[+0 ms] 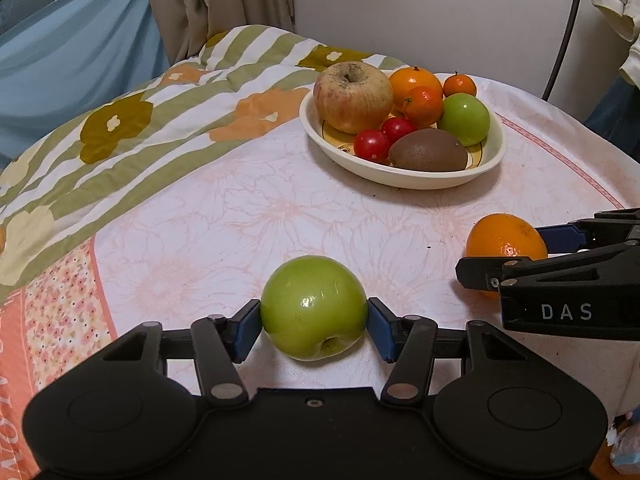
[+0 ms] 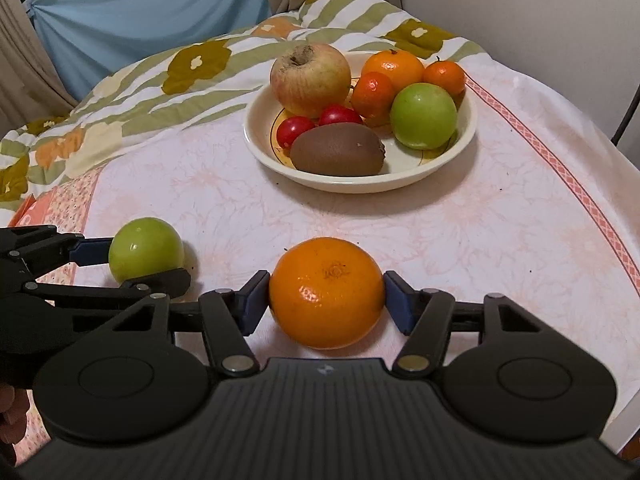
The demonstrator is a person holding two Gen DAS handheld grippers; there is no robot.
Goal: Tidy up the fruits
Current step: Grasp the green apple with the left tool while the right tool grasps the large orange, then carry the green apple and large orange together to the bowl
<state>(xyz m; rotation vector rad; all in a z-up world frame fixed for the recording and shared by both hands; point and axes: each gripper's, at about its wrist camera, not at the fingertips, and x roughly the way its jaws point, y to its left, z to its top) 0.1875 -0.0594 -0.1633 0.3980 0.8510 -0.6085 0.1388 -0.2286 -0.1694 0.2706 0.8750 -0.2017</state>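
My left gripper (image 1: 314, 322) is shut on a green apple (image 1: 314, 312), its blue pads pressed against both sides, low over the tablecloth. My right gripper (image 2: 327, 300) is shut on an orange (image 2: 326, 293) in the same way. In the left wrist view the orange (image 1: 505, 240) and the right gripper (image 1: 532, 248) sit at the right. In the right wrist view the green apple (image 2: 145, 249) and the left gripper (image 2: 132, 262) sit at the left. A cream bowl (image 1: 424, 178) (image 2: 440, 164) farther back holds a large apple, several oranges, a green apple, two red fruits and a kiwi.
A floral quilt (image 1: 120, 128) lies bunched along the table's left and far side. The pink tablecloth (image 2: 480, 232) covers the round table, whose edge curves down on the right. A wall and curtain stand behind.
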